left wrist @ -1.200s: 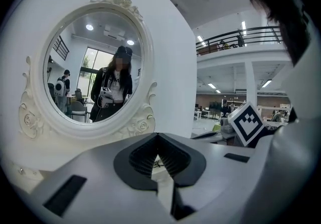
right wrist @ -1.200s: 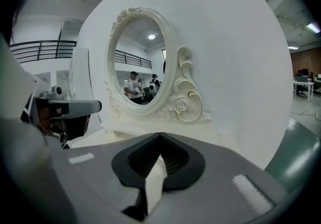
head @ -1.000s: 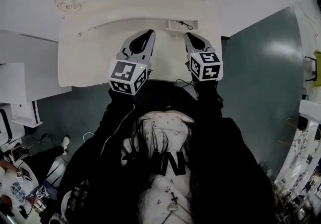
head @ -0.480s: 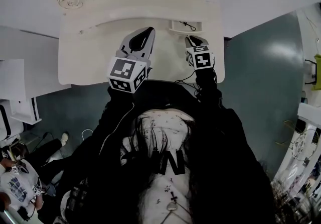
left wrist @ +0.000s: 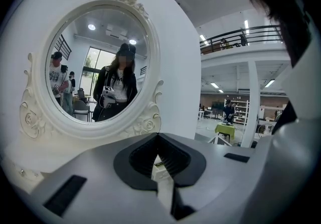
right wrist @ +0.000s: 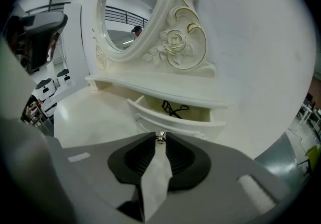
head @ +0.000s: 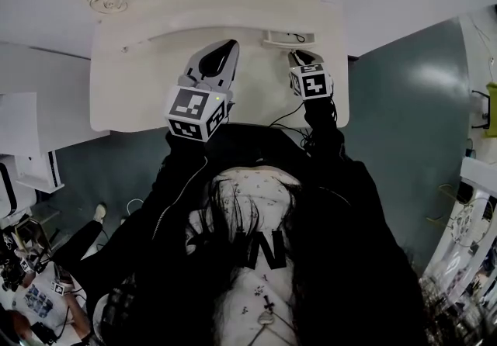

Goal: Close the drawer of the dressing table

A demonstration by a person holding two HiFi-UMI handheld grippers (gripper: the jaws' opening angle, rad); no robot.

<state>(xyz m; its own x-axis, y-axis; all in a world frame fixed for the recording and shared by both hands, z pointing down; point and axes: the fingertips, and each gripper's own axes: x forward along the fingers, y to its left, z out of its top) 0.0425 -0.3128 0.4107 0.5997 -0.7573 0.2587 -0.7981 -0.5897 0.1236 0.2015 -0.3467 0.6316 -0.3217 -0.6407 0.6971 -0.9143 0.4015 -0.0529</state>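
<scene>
The white dressing table [head: 132, 81] fills the upper head view, its oval mirror [left wrist: 95, 67] at the back. A small drawer [right wrist: 175, 120] under the mirror shelf stands partly open, also seen as the drawer [head: 283, 38] at the table's back right. A black metal tool [right wrist: 173, 108] lies inside it. My right gripper [right wrist: 160, 140] is at the drawer front, shut on the small metal knob [right wrist: 160, 137]. In the head view the right gripper [head: 297, 56] reaches just below the drawer. My left gripper [head: 230, 45] hovers shut and empty over the tabletop, left gripper [left wrist: 158, 136] facing the mirror.
Carved scrollwork [right wrist: 175, 42] frames the mirror above the drawer. White furniture [head: 31, 143] stands left of the table and a teal floor [head: 411, 119] lies to the right. People [head: 39, 298] stand at the lower left. A wall rises behind the table.
My right gripper has moved forward to the drawer front, and the drawer shows a little less than before. The left gripper has barely moved.
</scene>
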